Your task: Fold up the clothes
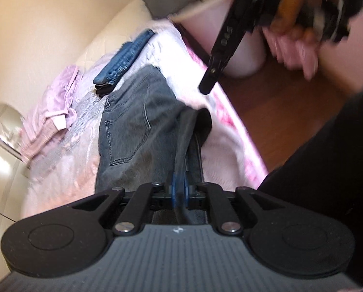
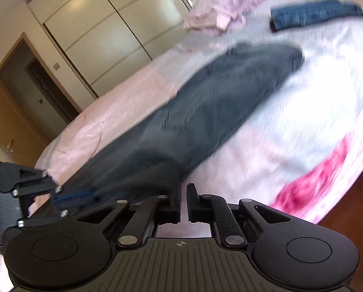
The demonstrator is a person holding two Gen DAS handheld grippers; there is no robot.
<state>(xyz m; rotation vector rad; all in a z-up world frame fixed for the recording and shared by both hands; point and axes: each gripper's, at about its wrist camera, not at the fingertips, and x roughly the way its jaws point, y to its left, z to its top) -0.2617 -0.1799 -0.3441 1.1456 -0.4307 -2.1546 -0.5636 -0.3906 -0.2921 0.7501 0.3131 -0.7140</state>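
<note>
Jeans point(image 1: 132, 121) lie lengthwise on the bed point(image 1: 67, 160), one edge pinched in the closed left gripper point(image 1: 179, 189). Right gripper point(image 2: 184, 202) is slightly parted, holding nothing. Folded denim point(image 1: 125, 56) sits beyond the waistband; pink clothes point(image 1: 52, 102) nearby.

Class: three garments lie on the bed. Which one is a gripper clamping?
The dark grey denim jeans: the left gripper pinches their leg. The folded blue jeans and crumpled pink garment lie untouched.

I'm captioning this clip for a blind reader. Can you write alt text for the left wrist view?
The left gripper is shut on a fold of dark grey jeans spread across a pink bed. Folded blue jeans and pink clothes lie beyond, and the right gripper hangs above, empty.
</note>
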